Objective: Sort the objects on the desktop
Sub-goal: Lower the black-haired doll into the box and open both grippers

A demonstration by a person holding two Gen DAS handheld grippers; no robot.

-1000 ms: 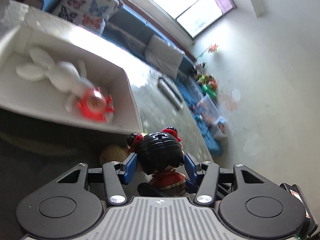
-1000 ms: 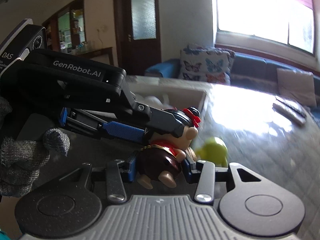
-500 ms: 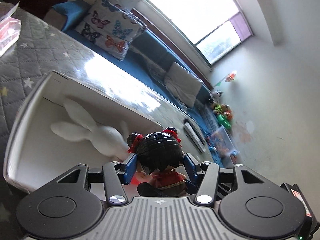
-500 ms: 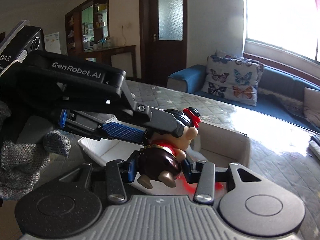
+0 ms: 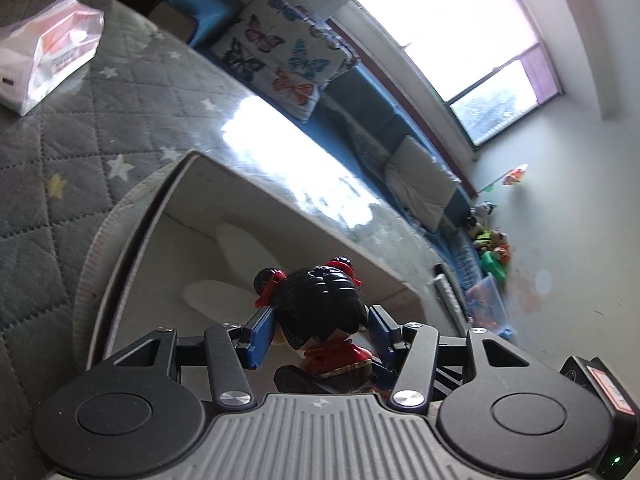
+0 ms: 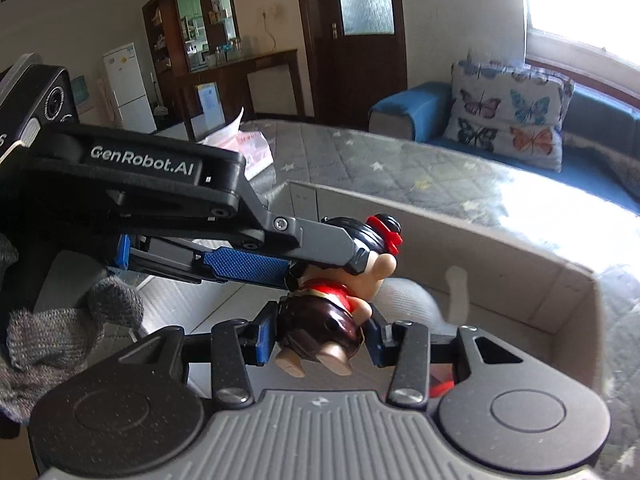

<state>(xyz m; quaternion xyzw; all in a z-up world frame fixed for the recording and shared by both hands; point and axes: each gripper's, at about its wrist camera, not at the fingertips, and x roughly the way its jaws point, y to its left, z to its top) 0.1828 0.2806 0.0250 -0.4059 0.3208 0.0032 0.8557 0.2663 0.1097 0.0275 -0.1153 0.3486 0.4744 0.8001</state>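
A small doll with black hair, red bows and a red-and-dark dress (image 6: pixel 320 320) hangs in the air between both grippers. My left gripper (image 5: pixel 320 328) is shut on its head (image 5: pixel 320 304); in the right wrist view the left gripper (image 6: pixel 360 248) reaches in from the left. My right gripper (image 6: pixel 320 340) is shut on the doll's dark skirt, feet toward the camera. The doll hangs over the near end of an open white box (image 5: pixel 132 240). Inside lies a white rabbit toy (image 5: pixel 240 248), partly hidden by the doll. A red toy (image 6: pixel 442 384) peeks out behind my right finger.
The box (image 6: pixel 500 256) stands on a grey quilted star-pattern cover (image 5: pixel 60 152). A white and pink plastic packet (image 5: pixel 52 48) lies at the far left. A butterfly cushion (image 5: pixel 280 60) sits on the blue sofa beyond. A gloved hand (image 6: pixel 60 340) holds the left gripper.
Both grippers have carried the doll sideways from beside the box to above its near end. The green toy has left the right view and the red toy is now almost hidden.
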